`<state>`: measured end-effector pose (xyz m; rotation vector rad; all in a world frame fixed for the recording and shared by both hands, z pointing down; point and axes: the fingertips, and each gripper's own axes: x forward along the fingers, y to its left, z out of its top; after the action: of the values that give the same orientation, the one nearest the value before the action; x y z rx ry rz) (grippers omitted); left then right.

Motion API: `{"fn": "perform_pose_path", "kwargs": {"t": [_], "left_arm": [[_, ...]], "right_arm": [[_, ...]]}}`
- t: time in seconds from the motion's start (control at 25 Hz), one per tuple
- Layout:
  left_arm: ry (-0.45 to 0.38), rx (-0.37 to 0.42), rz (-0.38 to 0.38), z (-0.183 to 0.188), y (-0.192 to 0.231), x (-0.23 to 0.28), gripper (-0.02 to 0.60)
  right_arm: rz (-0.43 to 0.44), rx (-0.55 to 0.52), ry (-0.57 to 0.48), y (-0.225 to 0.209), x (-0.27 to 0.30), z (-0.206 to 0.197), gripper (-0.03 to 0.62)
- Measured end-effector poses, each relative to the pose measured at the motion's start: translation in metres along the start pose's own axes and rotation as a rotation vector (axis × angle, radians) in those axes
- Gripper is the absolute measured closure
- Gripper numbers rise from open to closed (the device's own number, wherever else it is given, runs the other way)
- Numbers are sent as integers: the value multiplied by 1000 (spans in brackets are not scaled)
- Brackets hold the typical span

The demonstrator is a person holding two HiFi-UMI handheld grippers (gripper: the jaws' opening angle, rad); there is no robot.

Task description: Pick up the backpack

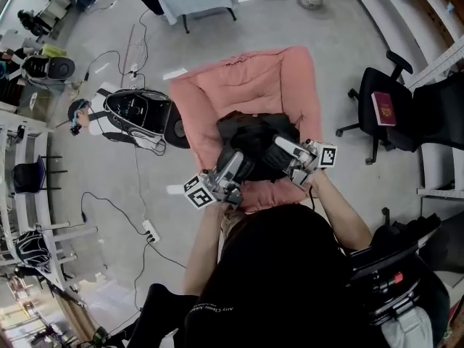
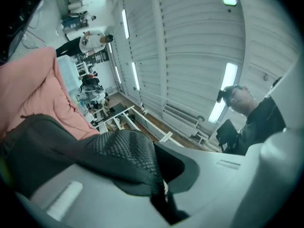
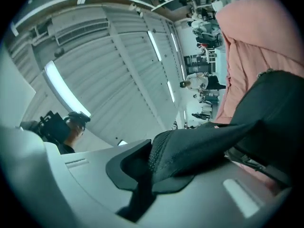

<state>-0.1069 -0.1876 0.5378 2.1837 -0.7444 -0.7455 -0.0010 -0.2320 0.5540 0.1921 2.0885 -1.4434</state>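
at the six o'clock edge of the pink cushion [image 1: 239,85], our left gripper [image 1: 238,159] and right gripper [image 1: 281,145] each clamp a mesh shoulder strap [image 2: 128,148] of the black backpack [image 1: 246,125], one per side, likely so it lifts level; the pack rests on the cushion, toward twelve o'clock.
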Motion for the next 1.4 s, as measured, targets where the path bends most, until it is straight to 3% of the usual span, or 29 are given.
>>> {"fn": "perform_pose_path", "kwargs": {"t": [0.04,0.12,0.2,0.28,0.36,0.56,0.72,0.84,1.0,1.16,1.28,1.4], "left_arm": [[-2,-5,-26,4,-4,-4,574],[82,4,-69,-5,-15,-3,574],[201,28,-86,-26,-26,10,574],[269,10,-105,-47,-34,25,574],[291,-25,-133,-60,-43,32,574],[262,-20,-109,-53,-41,18,575],[96,46,1,-23,-21,13,574],[20,113,80,5,-12,5,574],[15,215,176,28,-5,0,574],[9,421,436,45,33,-1,574],[89,585,589,27,53,16,571],[171,698,635,17,56,23,569]], "right_arm": [[22,8,-29,8,-7,1,556],[4,-48,-44,18,-6,-2,523],[-123,-203,-11,3,6,-5,480],[-274,-335,39,-21,24,-4,441],[-352,-342,61,-43,34,-2,425],[-410,-271,0,-81,33,12,561],[-257,-216,-3,-31,31,10,554],[-236,-240,54,-9,26,-11,559],[-362,-436,155,-18,19,-46,556],[-529,-713,298,-51,36,-54,548],[-572,-780,320,-39,30,-44,545],[-606,-796,293,-38,25,-34,543]]}}
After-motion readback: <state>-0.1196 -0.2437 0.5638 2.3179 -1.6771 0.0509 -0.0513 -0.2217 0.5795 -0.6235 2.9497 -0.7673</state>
